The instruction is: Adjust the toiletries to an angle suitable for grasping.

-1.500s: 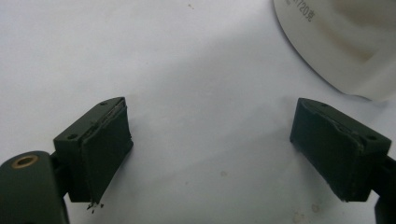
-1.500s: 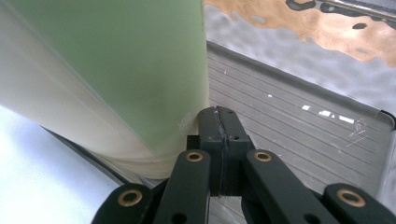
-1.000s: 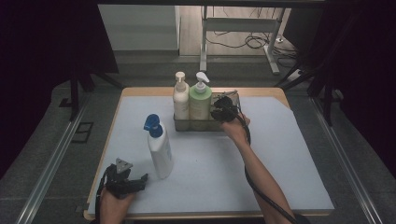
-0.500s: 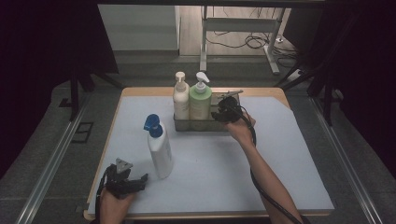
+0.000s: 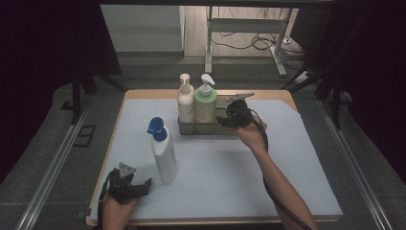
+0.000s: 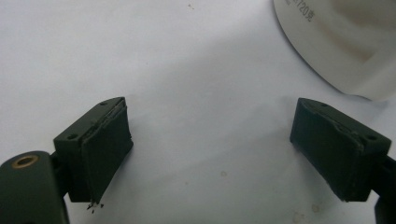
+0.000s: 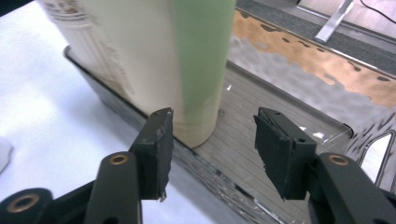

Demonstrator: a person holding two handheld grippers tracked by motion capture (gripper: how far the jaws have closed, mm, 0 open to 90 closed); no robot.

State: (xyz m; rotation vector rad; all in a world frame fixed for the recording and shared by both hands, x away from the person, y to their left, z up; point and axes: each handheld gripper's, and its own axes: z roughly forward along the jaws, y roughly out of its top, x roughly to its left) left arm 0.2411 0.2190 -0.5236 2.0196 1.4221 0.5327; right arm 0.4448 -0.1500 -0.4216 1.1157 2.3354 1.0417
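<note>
At the near left corner of the table (image 5: 287,191), the left gripper (image 5: 128,184) rests low on the pale blue cover in the person's hand. In the left gripper view its jaws stand spread wide with only bare surface between them, and the rounded white base of a bottle shows at the upper right of that view.

Just right of that gripper stands the white bottle (image 5: 163,155), upright on the cover and apart from the others. It is tall and slim with a blue pump head turned toward the far left.

Farther back, near the middle of the table, sits a metal rack (image 5: 191,128), a shallow shiny tray with low walls and a slatted floor. In its left end stands a cream pump bottle (image 5: 185,103), and touching its right side a pale green pump bottle (image 5: 205,105); both are upright with white pump heads. In the right gripper view the green bottle (image 7: 201,56) has a smooth, plain, round body, its foot resting on the tray floor.

At the rack's empty right end hangs the right gripper (image 5: 234,116), held from the near side. Its jaws are spread, pinching nothing: one lies at the rack's near wall by the green bottle's foot, the other over the bare tray floor.
</note>
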